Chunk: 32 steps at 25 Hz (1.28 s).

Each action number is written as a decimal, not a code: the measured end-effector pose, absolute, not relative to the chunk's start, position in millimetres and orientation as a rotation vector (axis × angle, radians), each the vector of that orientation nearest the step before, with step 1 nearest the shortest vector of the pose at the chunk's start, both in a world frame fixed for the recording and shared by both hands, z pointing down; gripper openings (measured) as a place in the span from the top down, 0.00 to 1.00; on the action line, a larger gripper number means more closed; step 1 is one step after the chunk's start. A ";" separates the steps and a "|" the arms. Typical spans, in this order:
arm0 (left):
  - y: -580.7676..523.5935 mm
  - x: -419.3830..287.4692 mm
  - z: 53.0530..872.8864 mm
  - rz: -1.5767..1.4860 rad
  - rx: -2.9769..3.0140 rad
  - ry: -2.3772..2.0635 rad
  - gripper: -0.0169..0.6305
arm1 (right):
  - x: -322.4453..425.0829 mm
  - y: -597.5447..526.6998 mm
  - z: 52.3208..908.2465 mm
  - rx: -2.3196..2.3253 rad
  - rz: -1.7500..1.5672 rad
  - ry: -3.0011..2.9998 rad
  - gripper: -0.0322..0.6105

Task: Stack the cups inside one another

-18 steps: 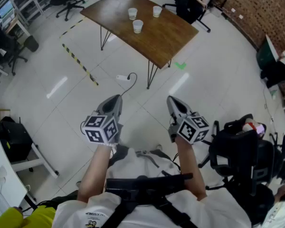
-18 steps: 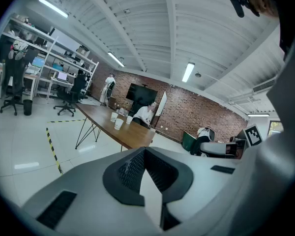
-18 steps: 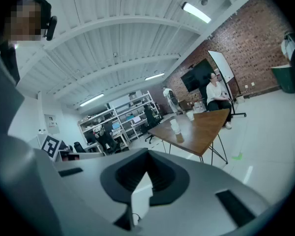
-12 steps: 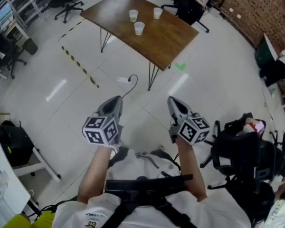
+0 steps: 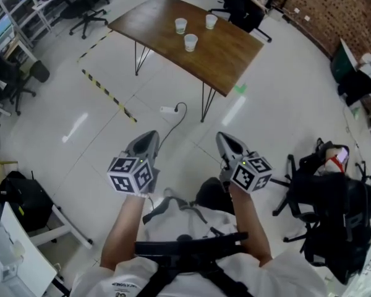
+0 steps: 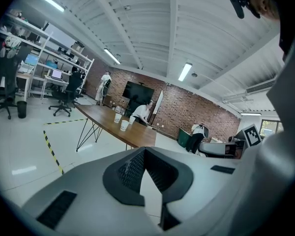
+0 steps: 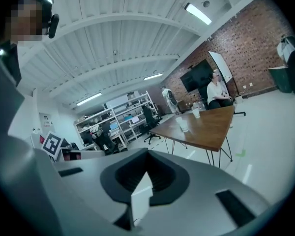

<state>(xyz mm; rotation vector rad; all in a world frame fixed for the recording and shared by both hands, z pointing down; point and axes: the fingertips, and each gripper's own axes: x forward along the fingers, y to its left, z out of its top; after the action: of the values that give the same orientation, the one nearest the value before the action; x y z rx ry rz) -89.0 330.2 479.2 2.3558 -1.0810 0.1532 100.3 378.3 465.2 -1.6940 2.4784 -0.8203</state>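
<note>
table (image 5: 229, 51) with cups (image 5: 190, 42) drew nearer; left gripper (image 5: 149, 136), right gripper (image 5: 226, 139) jaws clenched, empty.

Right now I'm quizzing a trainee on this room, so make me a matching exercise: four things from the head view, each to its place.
Things:
1. three white paper cups
2. white power strip on a black cable
3. yellow-and-black striped tape
4. small green floor mark

Places:
A. floor, beside the table's near right corner
B. on the brown wooden table
C. floor, off the table's left side
D. floor, in front of the table, between its near legs

Pairs: 1-B, 2-D, 3-C, 4-A
</note>
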 end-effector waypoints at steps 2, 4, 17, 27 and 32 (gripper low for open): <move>323.8 -95.6 479.3 0.142 2.351 -1.086 0.99 | 97.0 370.9 464.3 -1.701 -0.819 2.480 0.95; 317.6 -97.9 480.6 0.134 2.346 -1.087 0.99 | 97.1 360.5 462.3 -1.707 -0.809 2.477 0.95; 215.3 -71.9 487.3 0.164 2.348 -1.117 0.99 | 99.4 227.5 470.7 -1.596 -0.810 2.519 0.95; 109.2 -20.3 479.1 0.167 2.310 -1.192 0.99 | 157.9 101.3 463.6 -1.529 -0.819 2.553 0.95; 74.7 -7.6 478.3 0.199 2.299 -1.243 0.99 | 175.7 65.1 476.5 -1.491 -0.856 2.539 0.95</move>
<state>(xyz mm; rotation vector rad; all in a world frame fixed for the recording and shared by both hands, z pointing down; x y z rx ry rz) -7.6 74.7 478.3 2.2988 -1.2427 0.1990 175.7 65.1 476.5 -1.4910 2.5386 -0.8557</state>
